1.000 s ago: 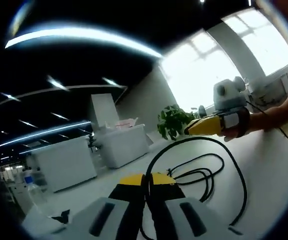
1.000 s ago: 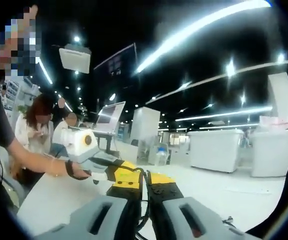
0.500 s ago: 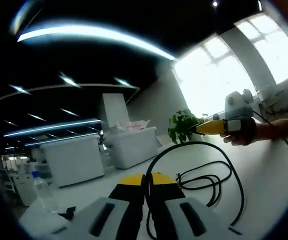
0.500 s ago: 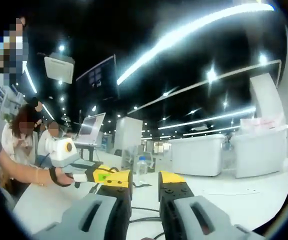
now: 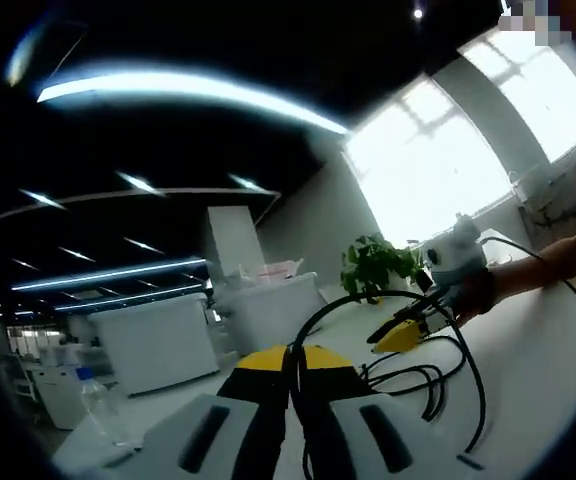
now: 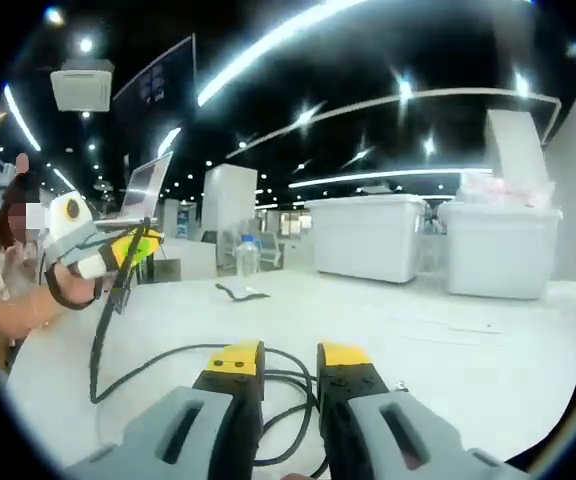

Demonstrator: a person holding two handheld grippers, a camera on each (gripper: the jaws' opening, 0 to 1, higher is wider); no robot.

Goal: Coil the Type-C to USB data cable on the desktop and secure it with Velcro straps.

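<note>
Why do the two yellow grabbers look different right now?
The left gripper has its jaws shut on the black cable, while the right gripper has its jaws apart and grips nothing. The left gripper is lifted, with cable hanging from it; the right sits low over the table. Both have yellow tips.

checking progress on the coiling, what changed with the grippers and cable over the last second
The right gripper let go: its jaws, shut on the black cable a second ago, now stand apart, and it has dropped toward the white desktop, where the cable loops lie. The left gripper stays shut on the cable, which now hangs from it in the right gripper view. The water bottle stays on the desktop.
</note>
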